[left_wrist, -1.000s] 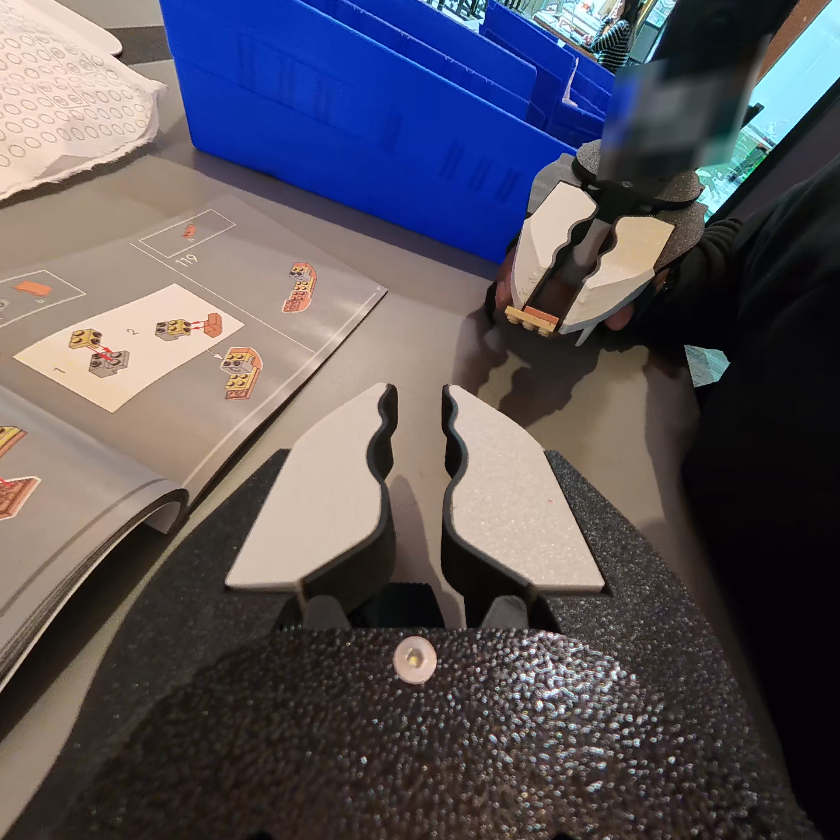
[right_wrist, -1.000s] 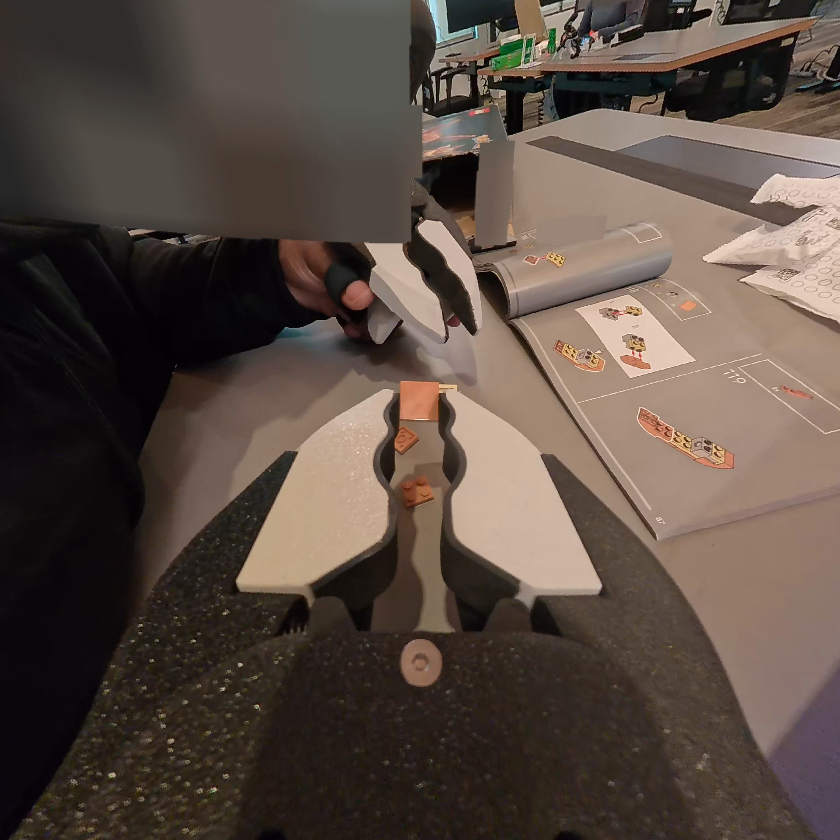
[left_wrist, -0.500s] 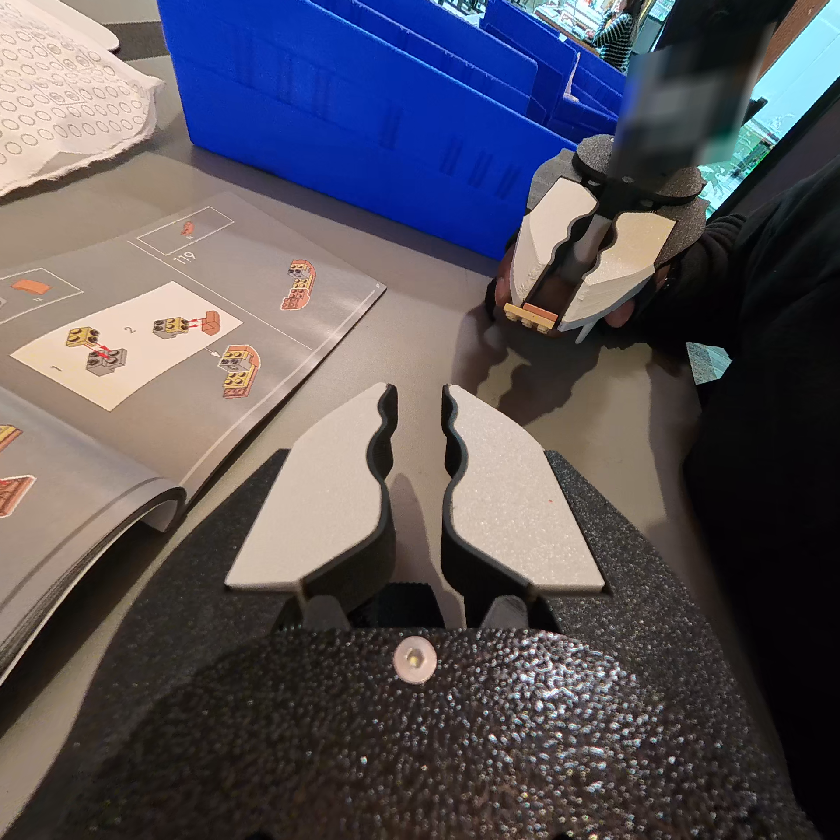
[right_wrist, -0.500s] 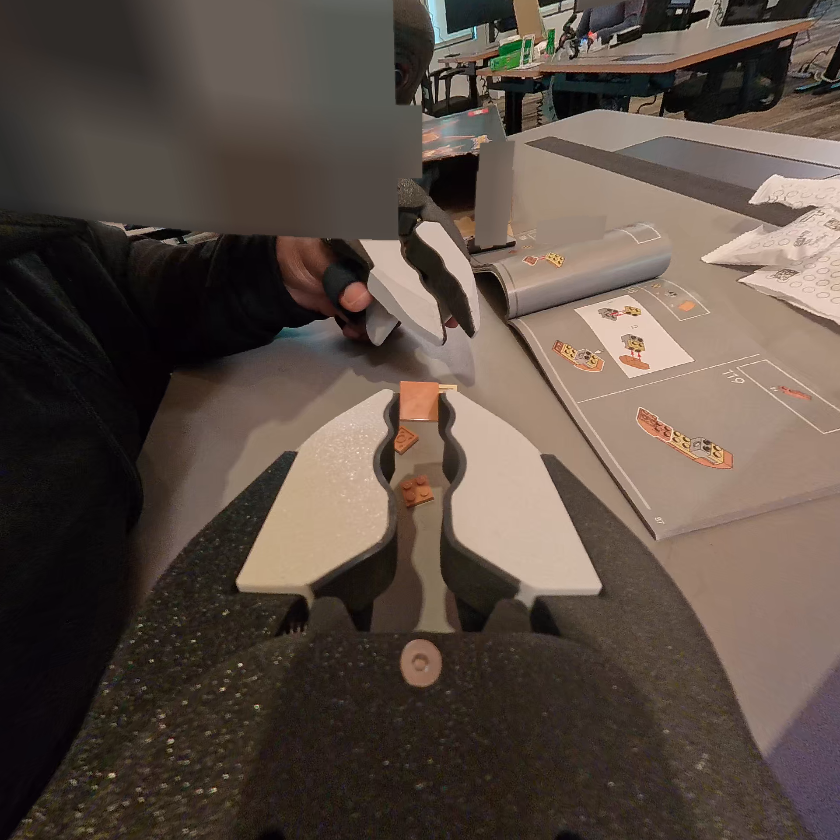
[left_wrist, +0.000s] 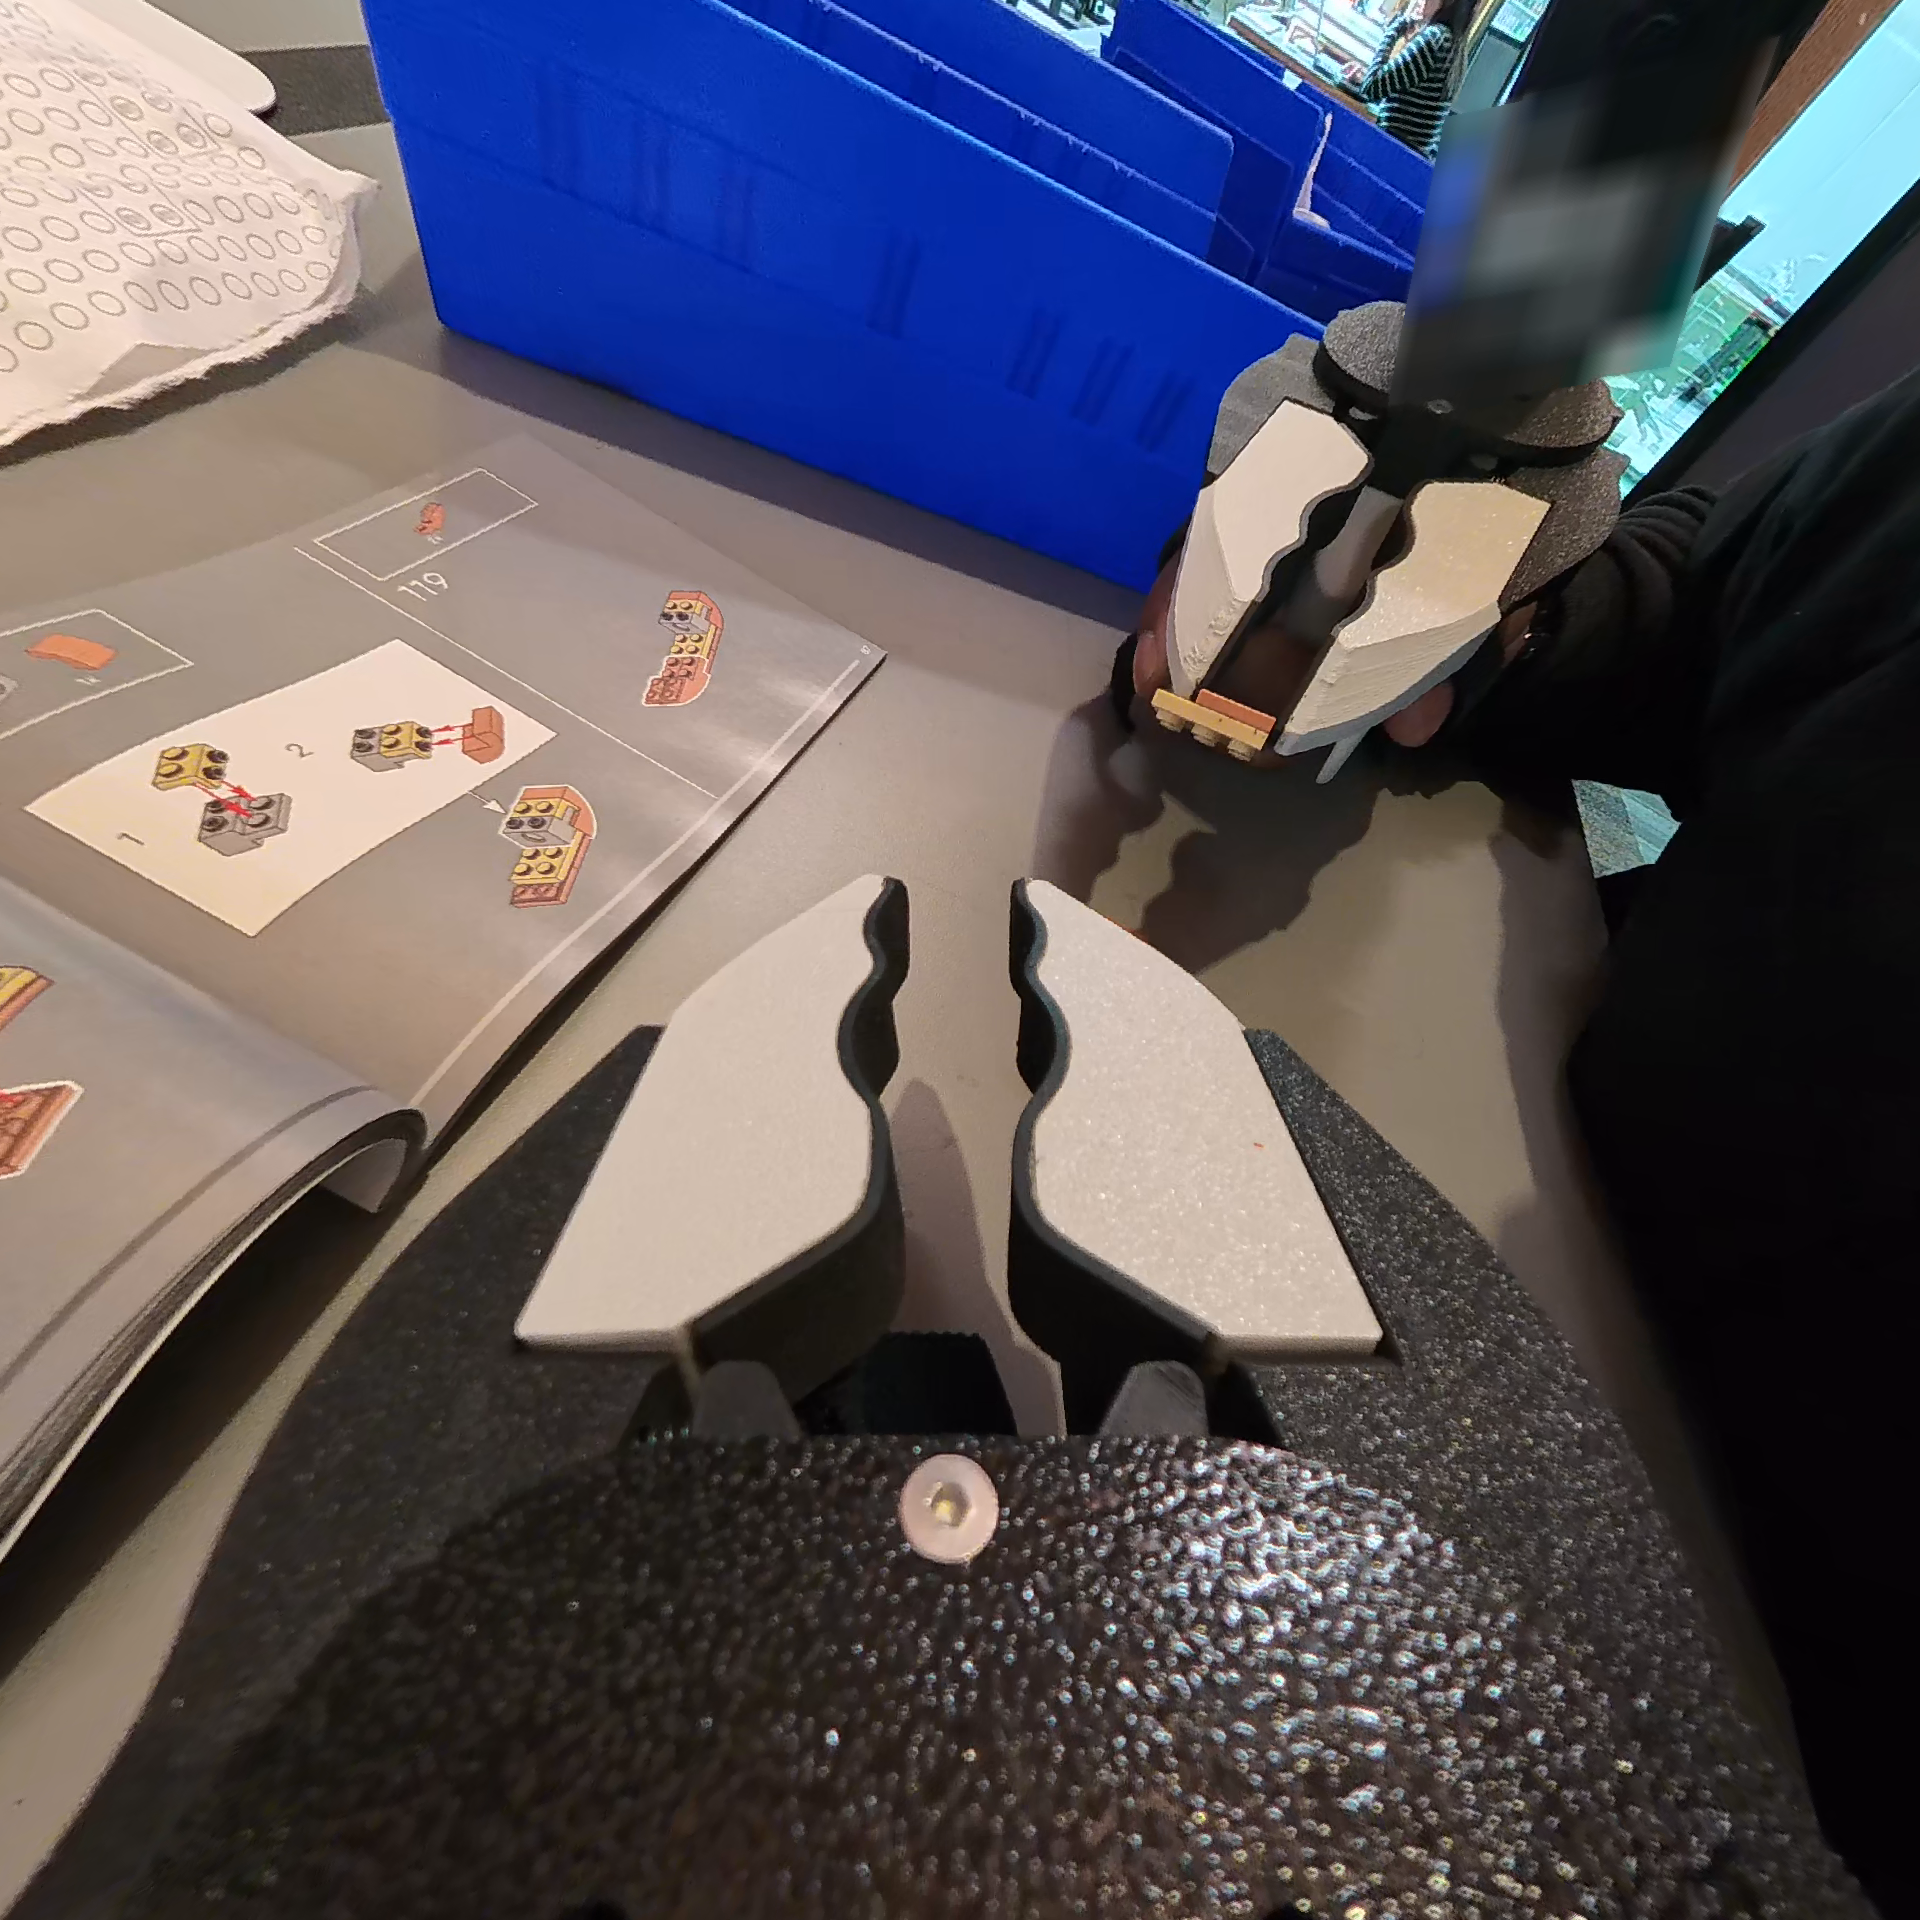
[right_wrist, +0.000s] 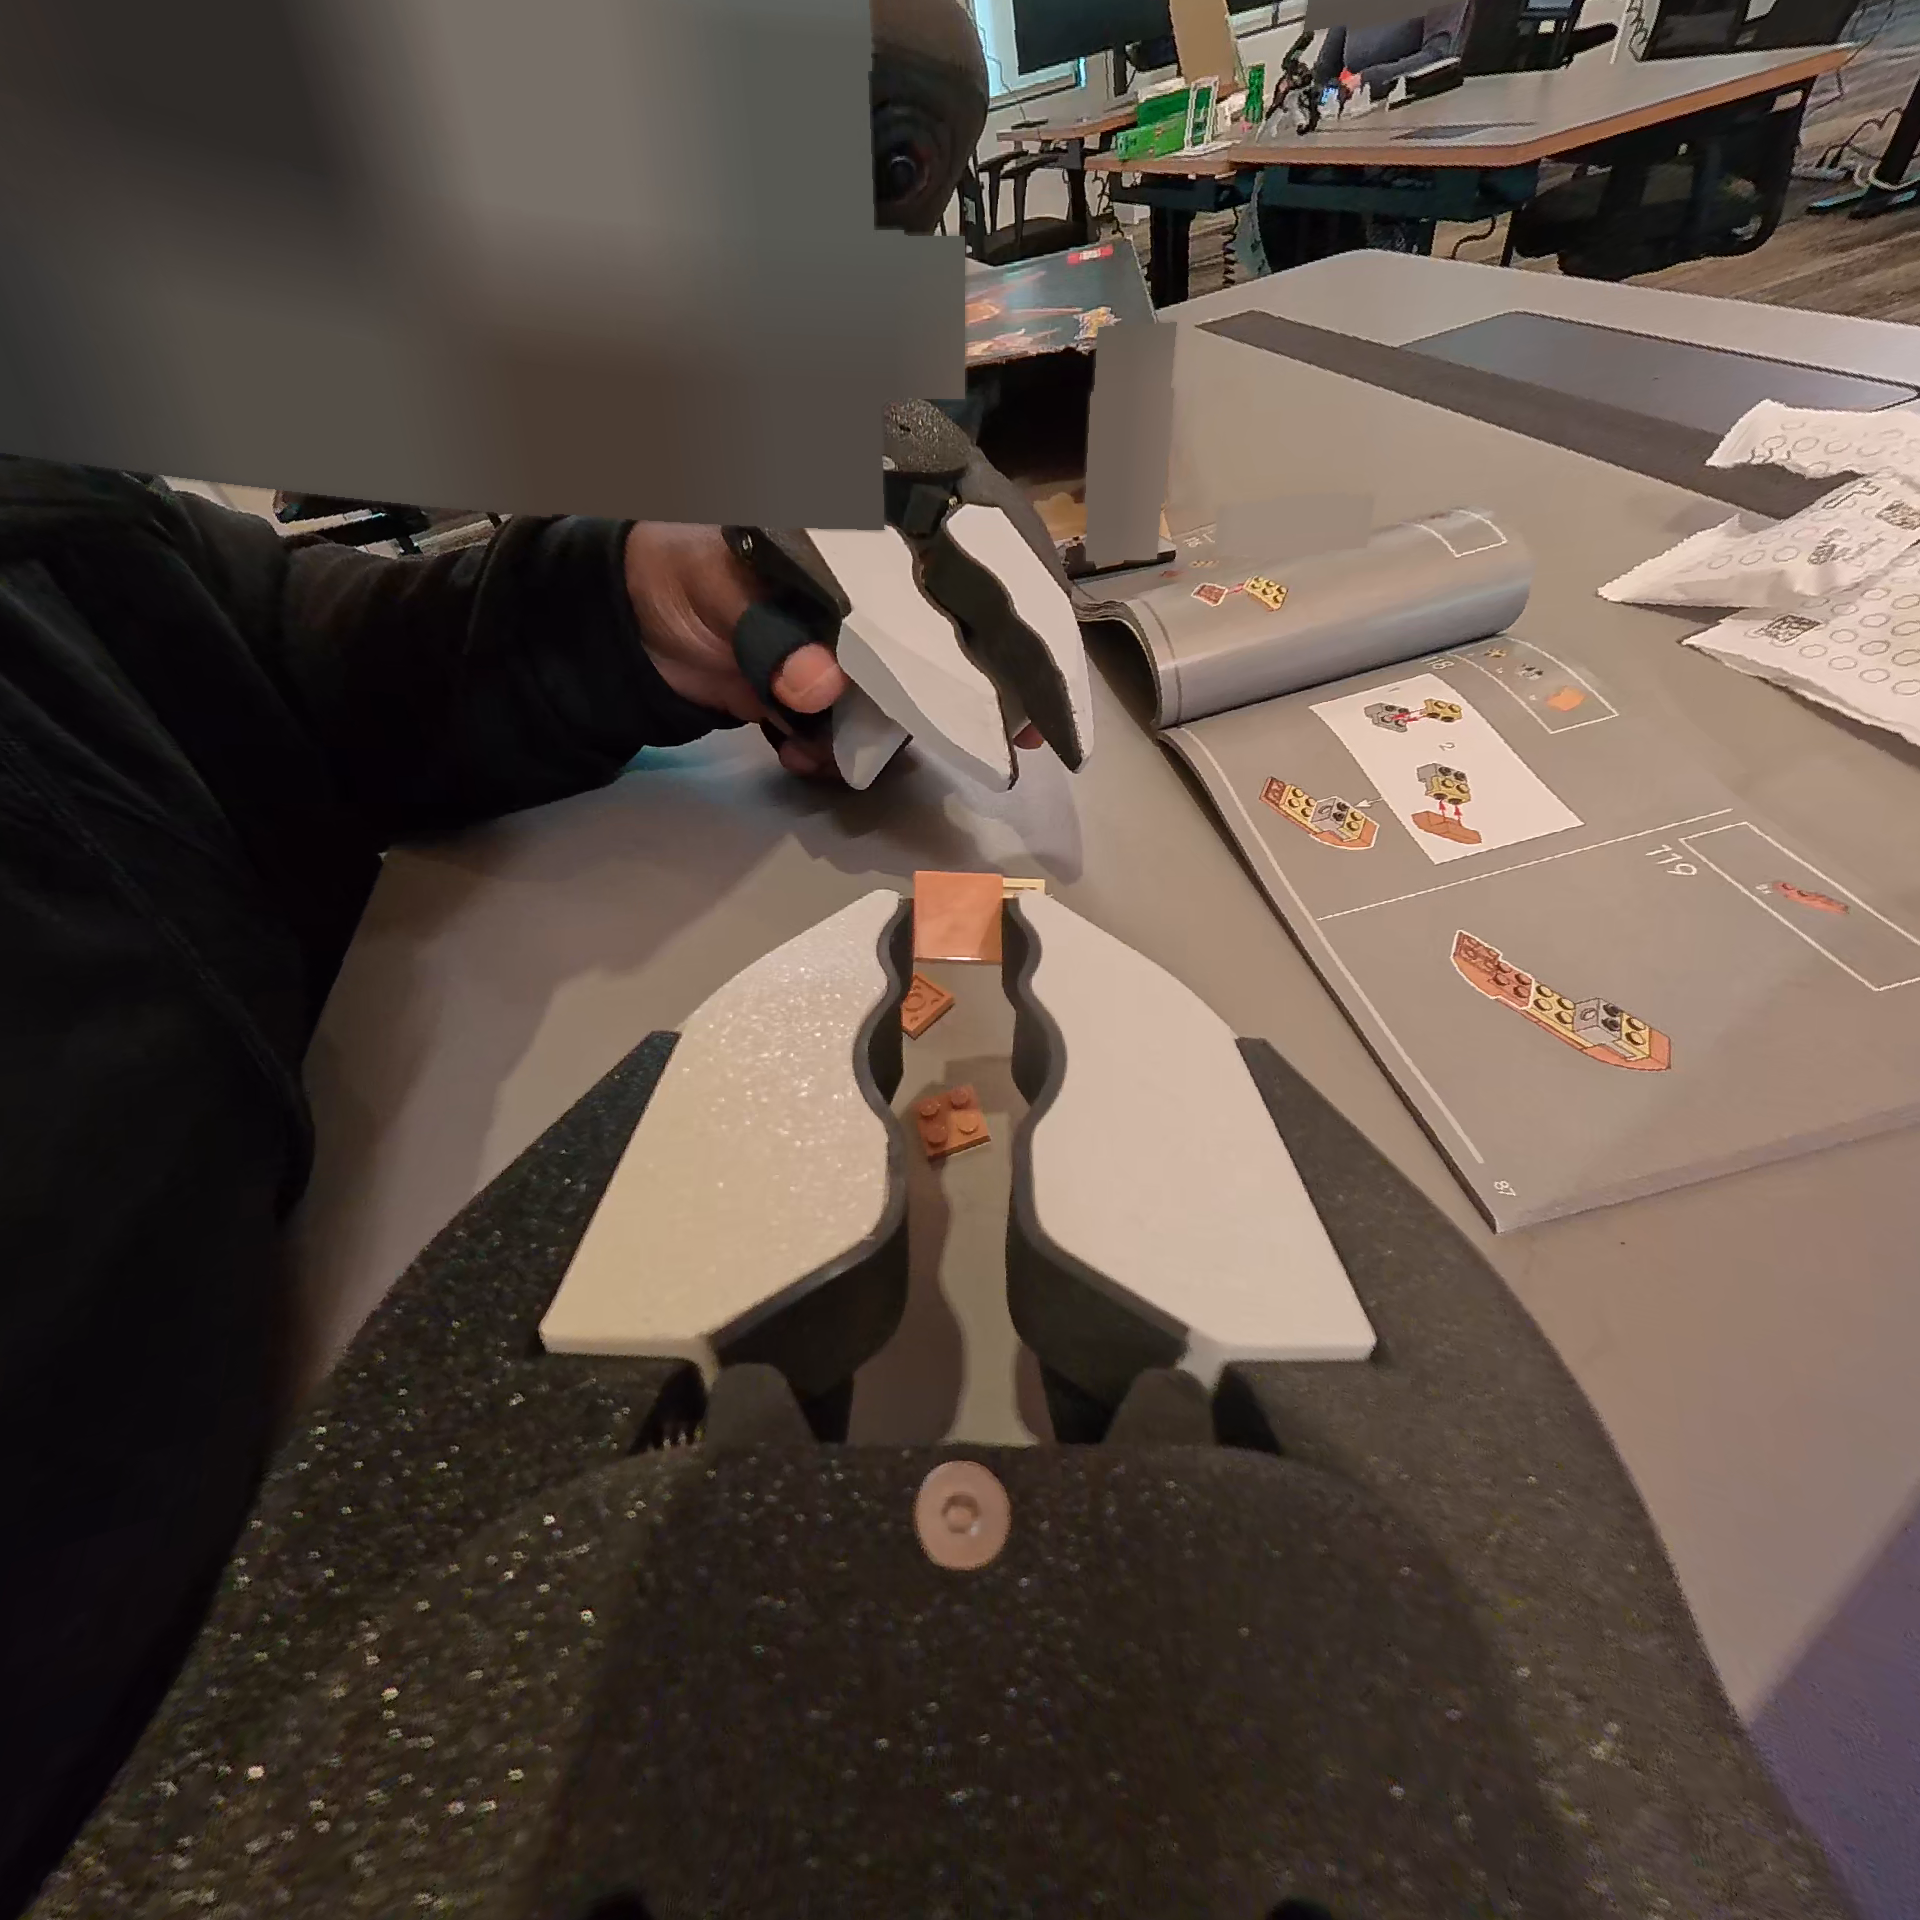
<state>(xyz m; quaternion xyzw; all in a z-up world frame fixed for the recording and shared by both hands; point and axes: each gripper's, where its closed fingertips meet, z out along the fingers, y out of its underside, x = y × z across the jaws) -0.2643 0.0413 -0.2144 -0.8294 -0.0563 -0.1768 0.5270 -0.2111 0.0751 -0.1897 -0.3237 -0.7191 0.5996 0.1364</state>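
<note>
My right jaws (right_wrist: 958, 914) pinch a brown-and-tan brick piece (right_wrist: 956, 916), two loose plates (right_wrist: 951, 1122) on the desk (right_wrist: 644, 914) at 6 o'clock; my left jaws (left_wrist: 958, 904) stand slightly apart, empty.

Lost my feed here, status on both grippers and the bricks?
Left gripper open, empty. Right gripper clamped on small orange-and-tan brick assembly. Two loose brown plates on table beneath.

Each wrist camera looks low along its fingers; they face each other, sharing the booklet (left_wrist: 436, 748) (right_wrist: 1507, 894) at ten and two o'clock.
</note>
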